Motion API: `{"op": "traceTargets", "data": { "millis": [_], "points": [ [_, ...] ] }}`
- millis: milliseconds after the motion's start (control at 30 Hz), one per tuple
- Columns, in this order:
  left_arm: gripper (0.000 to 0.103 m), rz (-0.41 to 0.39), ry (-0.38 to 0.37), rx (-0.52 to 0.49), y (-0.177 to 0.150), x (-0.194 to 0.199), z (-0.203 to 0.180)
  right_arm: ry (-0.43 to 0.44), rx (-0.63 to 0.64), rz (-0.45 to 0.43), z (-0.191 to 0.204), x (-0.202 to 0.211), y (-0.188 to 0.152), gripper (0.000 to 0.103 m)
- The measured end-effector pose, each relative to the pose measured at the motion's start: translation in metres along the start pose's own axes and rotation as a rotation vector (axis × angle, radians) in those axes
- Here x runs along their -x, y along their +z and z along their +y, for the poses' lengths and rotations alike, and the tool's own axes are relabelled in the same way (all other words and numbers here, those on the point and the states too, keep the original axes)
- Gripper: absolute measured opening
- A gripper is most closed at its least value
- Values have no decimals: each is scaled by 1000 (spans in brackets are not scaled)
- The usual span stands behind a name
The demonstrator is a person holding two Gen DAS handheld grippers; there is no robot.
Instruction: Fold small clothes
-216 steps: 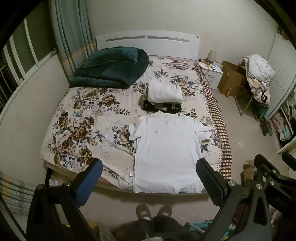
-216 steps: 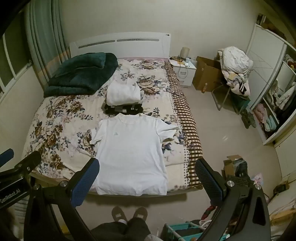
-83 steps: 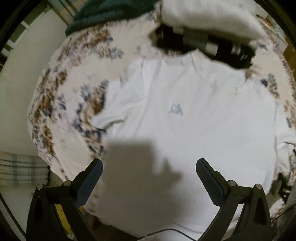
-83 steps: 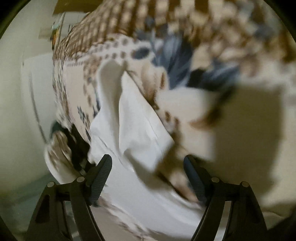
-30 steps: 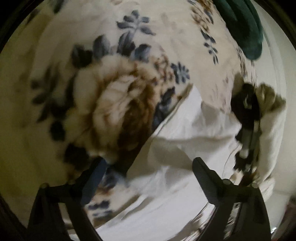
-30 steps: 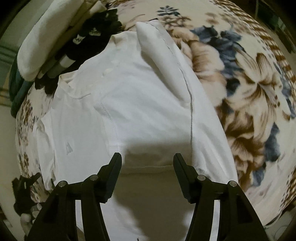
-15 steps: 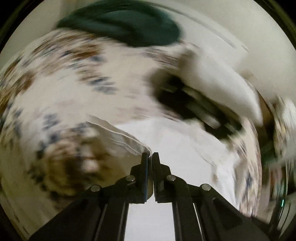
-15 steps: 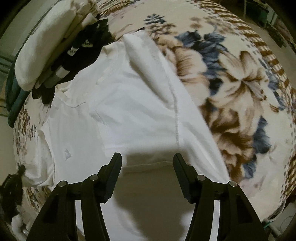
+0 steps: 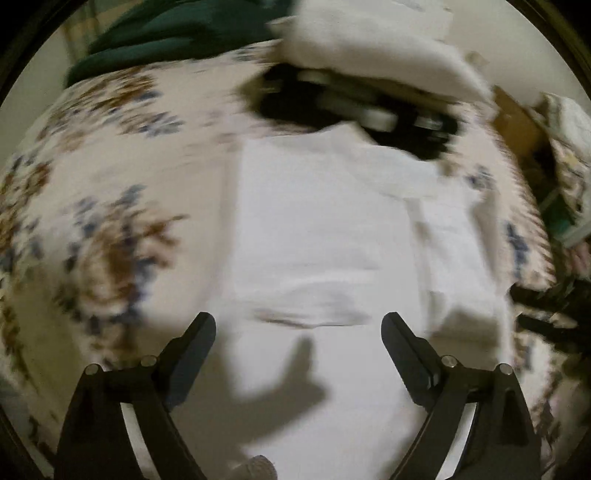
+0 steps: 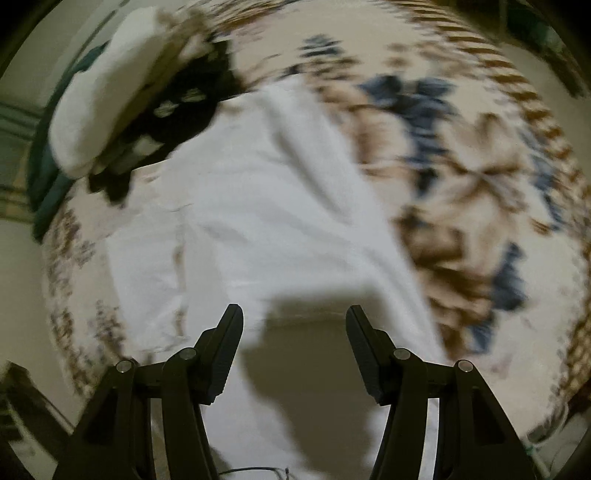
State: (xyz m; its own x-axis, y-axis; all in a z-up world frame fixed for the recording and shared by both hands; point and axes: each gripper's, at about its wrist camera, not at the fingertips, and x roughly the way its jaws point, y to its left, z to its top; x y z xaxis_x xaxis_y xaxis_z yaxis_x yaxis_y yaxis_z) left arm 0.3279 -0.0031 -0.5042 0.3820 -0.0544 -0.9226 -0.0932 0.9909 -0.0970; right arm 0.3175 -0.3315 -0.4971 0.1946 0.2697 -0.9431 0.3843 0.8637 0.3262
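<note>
**Risk check: both sleeves folded in, long fold not started**

Bed: floral cover, soft and uneven. Anything pressed into it will drag the cover along with the cloth, so a low pinch could grab both layers.

T-shirt: white, flat on the bed, neck toward the pile of folded clothes, hem toward the camera. Both sleeves look turned in over the body; frames are blurred, so edges are hard to read. Judgement: the tucked sleeves sit loose. A fast lift of the hem or shoulders could flip them back out.

Pile of folded clothes: touching or just beyond the shirt's collar. Risk: folding the hem up toward the neck with too much travel bumps the pile or lands the shirt on it.

Green blanket: beyond the pile, well clear of the shirt, no concern.

Left gripper: over the shirt's lower body, jaws wide apart, holding nothing.

Right gripper: over the shirt's right side, jaws apart, narrower gap, also empty.

Uneven grip points left versus right would skew the next fold.
</note>
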Motion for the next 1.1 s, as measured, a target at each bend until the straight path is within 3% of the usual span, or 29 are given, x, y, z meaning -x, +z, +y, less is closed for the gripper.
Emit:
{"op": "traceTargets", "data": {
  "millis": [167,267,367,400,467,633,733,767,833,900,1033,1100],
  "points": [
    [92,35,168,109,-2,-16,62,124,102,72,68,-51,30,62],
    [92,24,226,161,-3,-17,84,153,144,151,108,-96,44,62],
    [92,15,256,194,-2,-18,100,124,156,218,136,-138,53,60],
    [92,16,257,203,-3,-18,103,110,165,218,143,-144,54,37],
    [92,21,255,214,-3,-20,107,63,200,167,157,-141,55,3],
    [92,25,231,217,-1,-22,108,-40,229,33,160,-111,74,3],
    [92,12,218,213,-1,-19,104,-68,236,80,158,-117,87,3],
    [92,6,212,210,0,-18,103,-64,233,106,157,-118,89,4],
    [92,1,206,201,-1,-12,100,-39,233,139,151,-108,91,16],
    [92,-12,199,189,-3,-2,94,-2,219,140,138,-85,90,50],
    [92,-31,201,153,-13,22,76,65,137,145,84,-19,77,66],
    [92,-37,198,133,-24,36,60,69,108,149,56,7,69,68]
  ]
}}
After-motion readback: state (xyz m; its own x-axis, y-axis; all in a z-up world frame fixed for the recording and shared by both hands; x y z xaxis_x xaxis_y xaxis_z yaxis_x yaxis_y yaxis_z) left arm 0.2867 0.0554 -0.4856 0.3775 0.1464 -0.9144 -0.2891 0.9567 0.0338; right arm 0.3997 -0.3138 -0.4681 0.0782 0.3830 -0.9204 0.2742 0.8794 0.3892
